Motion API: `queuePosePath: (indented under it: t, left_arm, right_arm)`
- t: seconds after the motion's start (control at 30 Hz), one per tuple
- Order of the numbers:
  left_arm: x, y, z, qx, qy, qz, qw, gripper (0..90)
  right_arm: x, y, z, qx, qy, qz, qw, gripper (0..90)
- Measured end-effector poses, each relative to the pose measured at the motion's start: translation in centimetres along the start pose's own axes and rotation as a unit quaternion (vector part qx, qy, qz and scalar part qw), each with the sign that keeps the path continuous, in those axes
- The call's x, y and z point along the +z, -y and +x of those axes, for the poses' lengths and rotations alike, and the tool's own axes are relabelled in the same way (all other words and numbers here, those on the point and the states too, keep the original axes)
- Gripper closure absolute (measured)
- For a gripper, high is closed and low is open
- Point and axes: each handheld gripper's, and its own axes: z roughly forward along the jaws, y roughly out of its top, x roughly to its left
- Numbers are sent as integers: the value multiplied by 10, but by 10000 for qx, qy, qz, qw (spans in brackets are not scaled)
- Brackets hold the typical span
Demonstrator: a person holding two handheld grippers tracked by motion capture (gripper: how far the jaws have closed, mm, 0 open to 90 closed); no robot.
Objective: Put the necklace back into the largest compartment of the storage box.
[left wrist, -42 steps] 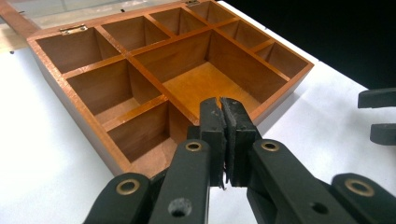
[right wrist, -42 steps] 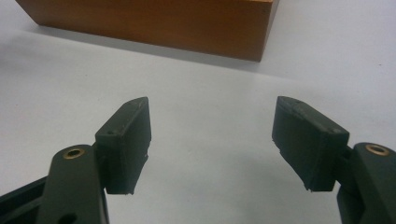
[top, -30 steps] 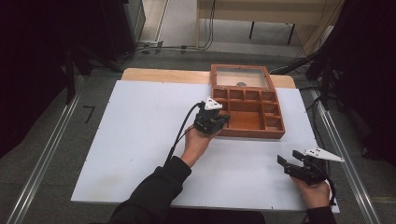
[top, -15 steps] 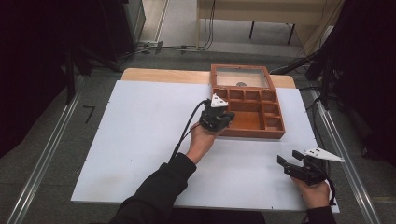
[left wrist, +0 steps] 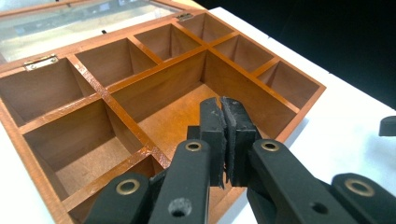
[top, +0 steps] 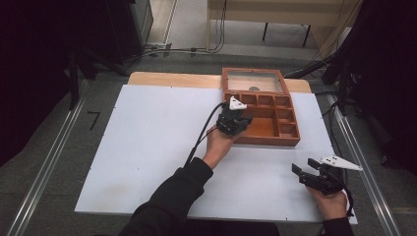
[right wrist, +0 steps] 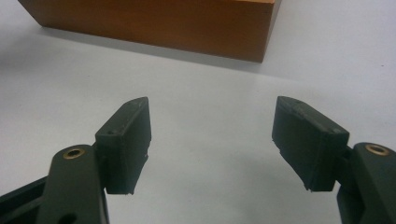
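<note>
1. White board (top: 147, 147) is laid over the table, with dark floor and cables seen around it.
2. A wooden box (top: 285, 140) with open compartments is placed at the board's far right part, its glass lid (top: 254, 81) folded back.
3. The left gripper (top: 235, 120) is held over the box's near left corner, jaws pressed together on nothing, above the large compartment (left wrist: 173, 121).
4. The right gripper (top: 307, 173) is held near the board's near right edge, well apart from the box, jaws spread wide and empty.

box (top: 275, 129): on worktop (top: 147, 147), far right, lid behind
left hand-held gripper (top: 237, 123): over box's near-left compartments
right hand-held gripper (top: 306, 174): near-right, before box
</note>
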Motion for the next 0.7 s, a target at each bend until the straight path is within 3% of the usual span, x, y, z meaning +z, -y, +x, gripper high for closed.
queuePosePath:
  t: [0.7]
  left_arm:
    - [29,-5,5,-54,-90,122,9999,886]
  right_arm:
    - [1,0,-1,7,-20,15,10000,268]
